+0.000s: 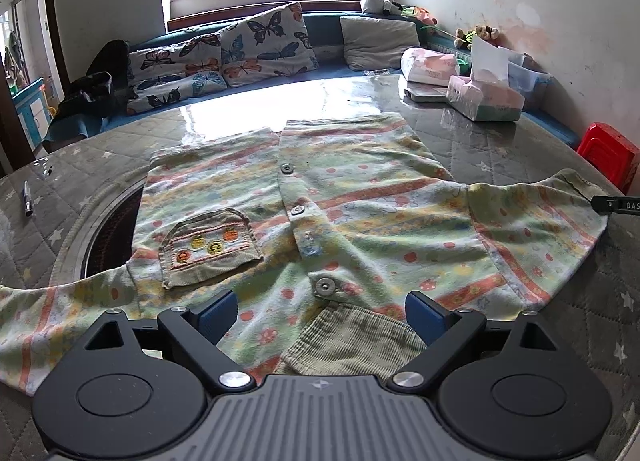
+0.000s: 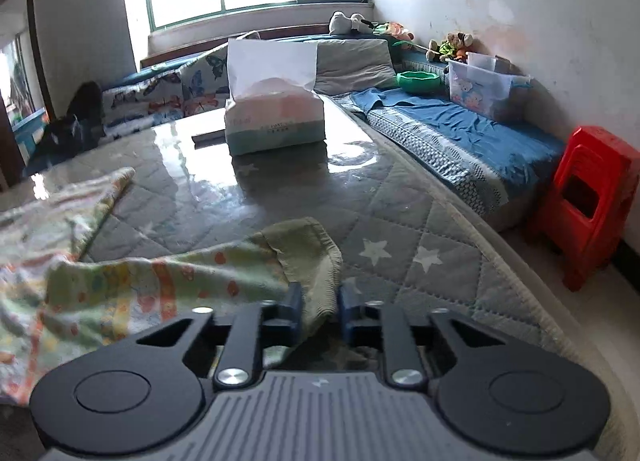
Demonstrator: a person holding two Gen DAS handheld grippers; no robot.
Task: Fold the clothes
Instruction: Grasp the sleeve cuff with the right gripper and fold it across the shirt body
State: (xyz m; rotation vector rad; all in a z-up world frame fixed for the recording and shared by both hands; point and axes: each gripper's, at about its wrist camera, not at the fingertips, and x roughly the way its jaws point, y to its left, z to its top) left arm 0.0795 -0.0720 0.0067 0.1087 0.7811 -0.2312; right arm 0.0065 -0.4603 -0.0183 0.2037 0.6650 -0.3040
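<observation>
Here: right tool [image 2: 319,303] clamped on the sleeve cuff [image 2: 316,249] of the child's buttoned shirt [image 1: 320,213]; left tool [image 1: 320,317] (fingers apart) above the collar, sleeve's long axis across the bench [image 2: 400,221].

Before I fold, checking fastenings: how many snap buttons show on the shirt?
3, all on the shirt's front placket: top snap, middle snap, bottom snap near the collar. More may be hidden by folds.
</observation>
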